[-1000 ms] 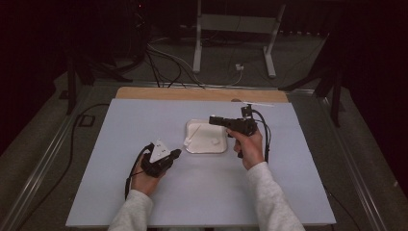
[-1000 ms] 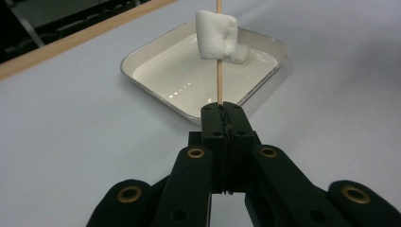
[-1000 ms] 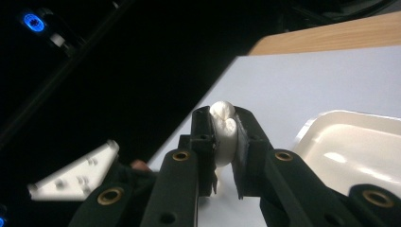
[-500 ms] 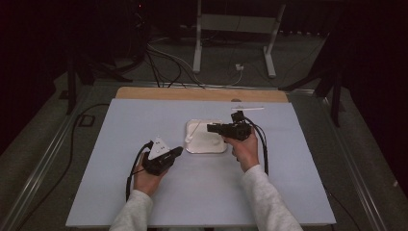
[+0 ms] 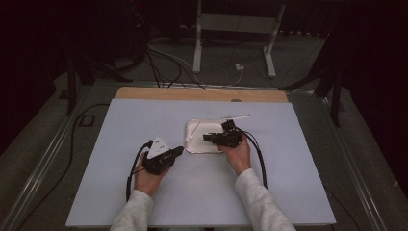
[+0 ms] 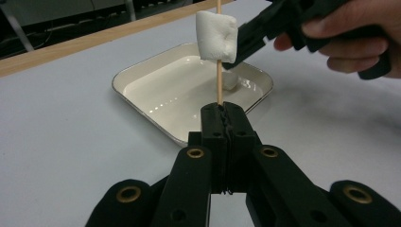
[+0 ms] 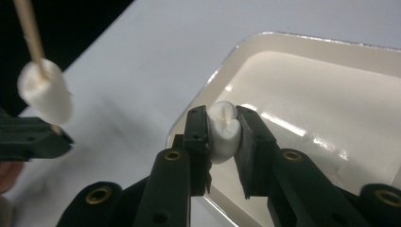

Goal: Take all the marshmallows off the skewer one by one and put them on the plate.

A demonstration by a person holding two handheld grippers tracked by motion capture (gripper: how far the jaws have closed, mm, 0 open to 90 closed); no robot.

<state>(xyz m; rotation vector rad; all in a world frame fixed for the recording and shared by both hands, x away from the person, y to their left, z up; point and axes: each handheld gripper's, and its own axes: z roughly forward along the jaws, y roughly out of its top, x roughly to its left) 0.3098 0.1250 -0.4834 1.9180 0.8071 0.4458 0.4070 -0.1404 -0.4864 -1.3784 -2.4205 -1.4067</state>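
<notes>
My left gripper [image 6: 226,111] is shut on a thin wooden skewer [image 6: 219,82] that stands upright. A white marshmallow [image 6: 216,36] is threaded on the skewer well above the jaws. My right gripper [image 7: 222,116] is shut on a second marshmallow [image 7: 221,137], squeezing it between the pads just over the white tray [image 7: 302,85]. In the high view the left gripper [image 5: 180,150] sits at the tray's [image 5: 199,144] near left corner. The right gripper [image 5: 206,137] reaches in over the tray from the right, close behind the skewered marshmallow [image 5: 188,139].
A pale stick [image 5: 235,117] lies on the white table sheet just behind the tray. A wooden strip [image 5: 202,94] runs along the table's far edge. Cables trail from both grippers towards the person. Dark floor, cables and a stand lie beyond the table.
My right gripper has come down and nearer, from the tray's far right side to low over the tray beside the skewer. The left gripper has hardly moved.
</notes>
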